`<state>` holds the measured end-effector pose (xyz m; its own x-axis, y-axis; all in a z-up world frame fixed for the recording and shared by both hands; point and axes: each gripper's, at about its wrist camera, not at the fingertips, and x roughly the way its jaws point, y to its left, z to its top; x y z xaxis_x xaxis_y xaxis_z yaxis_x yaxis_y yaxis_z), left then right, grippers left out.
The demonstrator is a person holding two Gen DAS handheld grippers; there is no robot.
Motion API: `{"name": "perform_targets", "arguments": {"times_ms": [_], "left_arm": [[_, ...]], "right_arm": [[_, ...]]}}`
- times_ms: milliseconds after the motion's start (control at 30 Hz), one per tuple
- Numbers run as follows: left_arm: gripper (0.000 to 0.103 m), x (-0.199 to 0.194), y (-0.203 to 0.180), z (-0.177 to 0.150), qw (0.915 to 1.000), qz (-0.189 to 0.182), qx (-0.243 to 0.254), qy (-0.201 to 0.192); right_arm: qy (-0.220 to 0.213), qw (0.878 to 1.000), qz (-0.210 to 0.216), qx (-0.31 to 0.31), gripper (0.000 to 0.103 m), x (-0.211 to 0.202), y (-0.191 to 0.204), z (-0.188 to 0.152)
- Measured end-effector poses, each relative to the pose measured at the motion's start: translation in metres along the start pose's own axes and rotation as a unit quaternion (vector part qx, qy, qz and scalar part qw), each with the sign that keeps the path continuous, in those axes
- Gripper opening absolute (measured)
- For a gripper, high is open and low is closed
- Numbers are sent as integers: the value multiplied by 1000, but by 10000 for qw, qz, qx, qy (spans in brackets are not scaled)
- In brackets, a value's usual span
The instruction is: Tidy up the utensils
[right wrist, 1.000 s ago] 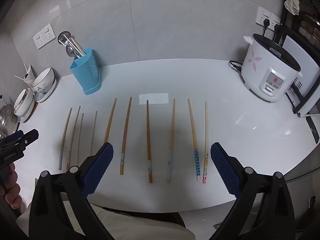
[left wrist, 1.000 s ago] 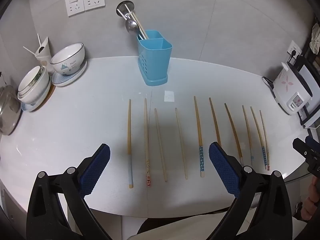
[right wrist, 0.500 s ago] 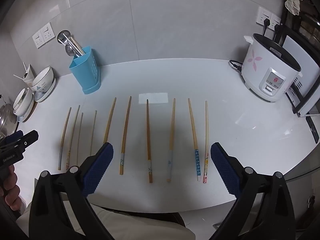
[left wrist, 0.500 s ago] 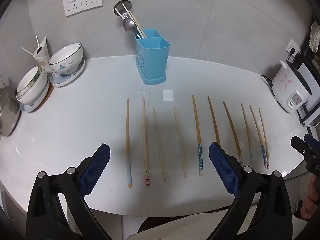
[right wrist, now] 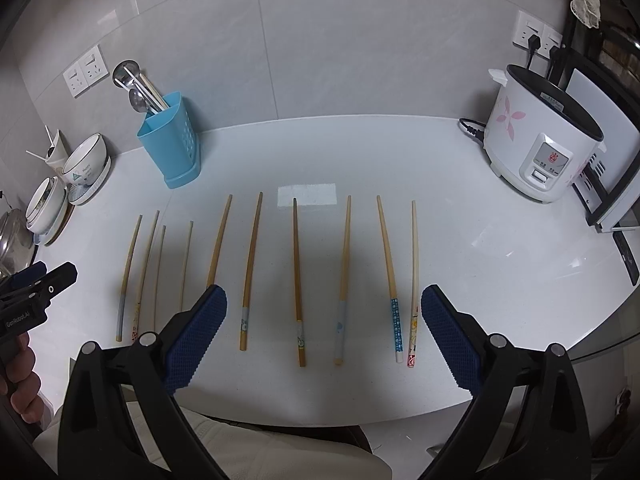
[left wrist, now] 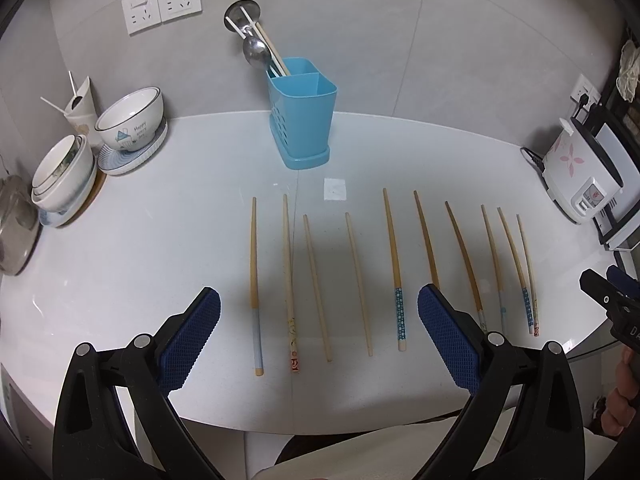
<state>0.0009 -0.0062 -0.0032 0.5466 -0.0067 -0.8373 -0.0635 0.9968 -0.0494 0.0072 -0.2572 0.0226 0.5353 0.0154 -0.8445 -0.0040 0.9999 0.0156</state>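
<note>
Several wooden chopsticks [left wrist: 394, 264] lie side by side in a row on the white counter [left wrist: 160, 260]; they also show in the right wrist view [right wrist: 296, 276]. A blue utensil holder [left wrist: 302, 114] with a spoon and chopsticks in it stands behind them near the wall, and it shows at the left in the right wrist view [right wrist: 172, 144]. My left gripper [left wrist: 319, 328] is open and empty, above the near ends of the left chopsticks. My right gripper [right wrist: 324, 328] is open and empty, above the near ends of the right chopsticks.
Stacked bowls [left wrist: 64, 172] and a bowl on a plate [left wrist: 130, 120] stand at the far left. A white rice cooker [right wrist: 540, 148] stands at the right. A white square label [right wrist: 306, 192] lies on the counter behind the row. The counter's front edge runs just under both grippers.
Both grippers have drawn back and up a little from the counter. The chopsticks and the holder have not moved.
</note>
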Motion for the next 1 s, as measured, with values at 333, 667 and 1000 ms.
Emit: {"name": "perform_targets", "arguments": {"times_ms": [333, 667, 1000], "left_arm": [[97, 0, -2, 2, 10000, 0, 31, 0], [97, 0, -3, 1, 10000, -47, 55, -4], [97, 0, -2, -1, 9999, -59, 80, -17]], "right_arm": [[-7, 10000, -17, -17, 94, -1, 1, 0], [5, 10000, -19, -17, 94, -3, 3, 0], [5, 10000, -27, -13, 94, -3, 4, 0]]}}
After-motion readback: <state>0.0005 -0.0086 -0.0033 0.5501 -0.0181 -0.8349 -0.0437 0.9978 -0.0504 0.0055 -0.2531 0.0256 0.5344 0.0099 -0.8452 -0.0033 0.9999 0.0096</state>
